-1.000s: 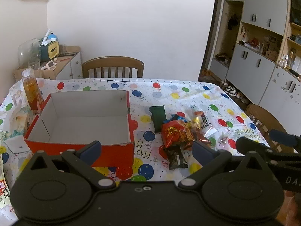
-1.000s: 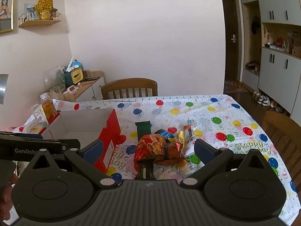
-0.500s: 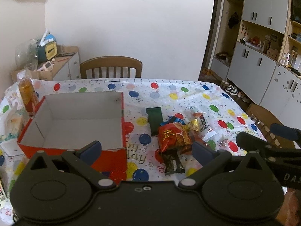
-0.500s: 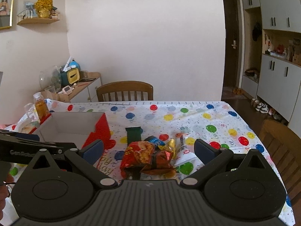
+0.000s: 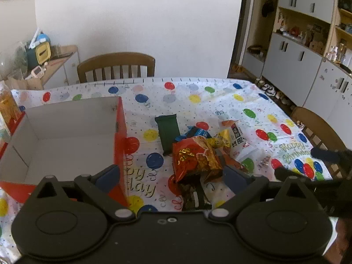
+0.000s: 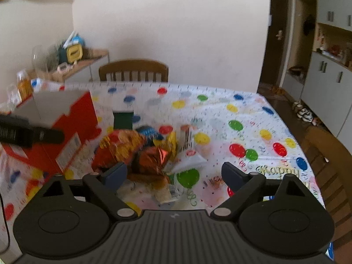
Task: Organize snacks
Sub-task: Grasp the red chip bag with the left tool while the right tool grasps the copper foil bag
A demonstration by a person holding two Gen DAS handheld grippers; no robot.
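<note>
1. Two grippers were seen with jaws spread wide and nothing held: the left gripper (image 5: 170,176) and the right gripper (image 6: 173,173).
2. At the left of both frames, the red box (image 5: 120,132) was found empty, its white inside exposed.
3. At mid-frame, the snack pile (image 5: 198,154) was heaped on the tablecloth (image 5: 220,101), just right of the box.
4. The red chip bag (image 6: 118,147) was placed ahead of the right gripper, toward its left finger; its long axis could not be told through blur.
5. The right gripper was judged nearer.
</note>
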